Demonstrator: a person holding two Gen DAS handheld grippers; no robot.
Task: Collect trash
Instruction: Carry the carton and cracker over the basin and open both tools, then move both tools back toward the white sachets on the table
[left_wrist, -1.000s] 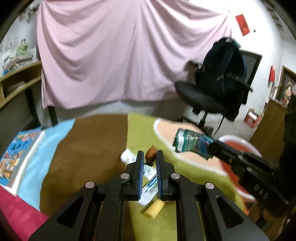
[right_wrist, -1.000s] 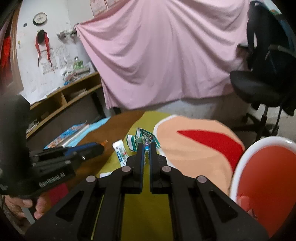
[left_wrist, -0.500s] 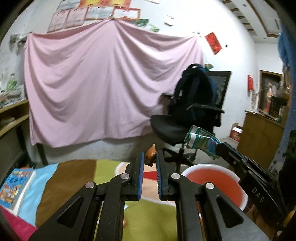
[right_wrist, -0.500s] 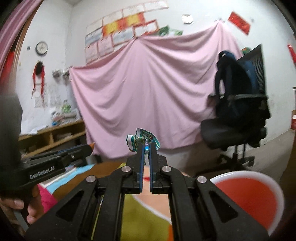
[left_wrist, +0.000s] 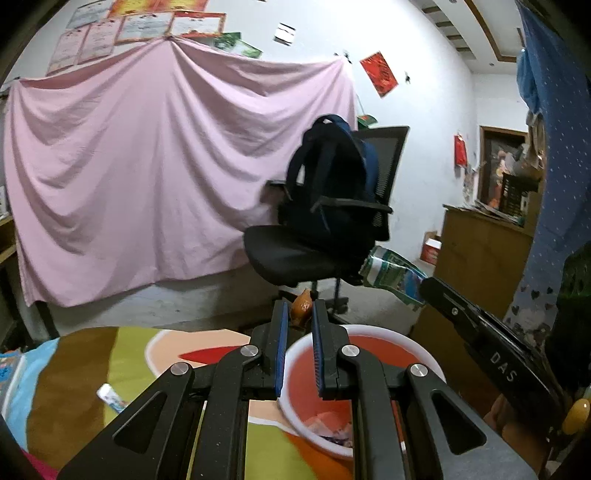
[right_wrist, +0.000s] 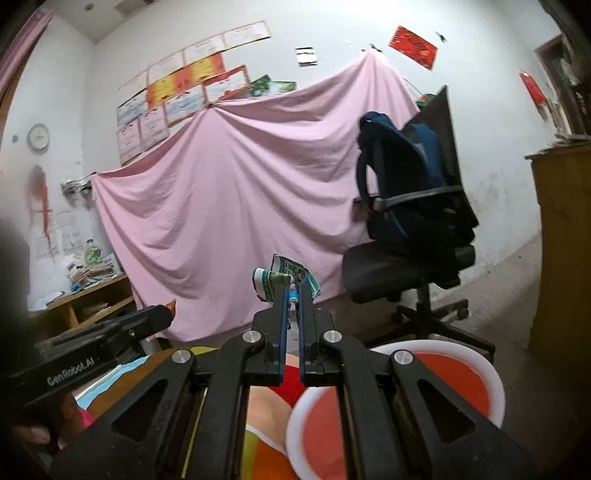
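**op:** Left claw (left_wrist: 300, 314) is clamped on a small brown scrap (left_wrist: 301, 308), pinched right at the tips of the blue pads. Right claw (right_wrist: 291, 291) is clenched too, on a crumpled green and white wrapper (right_wrist: 282, 278) that sticks up and out past its fingertips. Both are held up in the air on my feeds, nothing resting on the table.

**reply:** where's the bin relative to them?

**op:** The red bucket with the white rim (left_wrist: 424, 356) sits just below and a bit right of the left claw's tips. I can see some scraps (left_wrist: 328, 424) already lying in the bottom of it. From the right claw it's low and to the right (right_wrist: 495, 384), so the wrapper is up and left of the rim, not over the opening as far as I can tell.

**reply:** anything left on the table?

**op:** One small white wrapper (left_wrist: 110, 397) on the colourful tablecloth (left_wrist: 129, 354), well down-left of the left claw. Beyond both claws there's a black office chair (left_wrist: 295, 254) with a dark blue backpack (left_wrist: 332, 177) on it, and a pink sheet (right_wrist: 229, 206) hung across the wall. Left feed also catches the right claw coming in from the right side with the green wrapper at its end.
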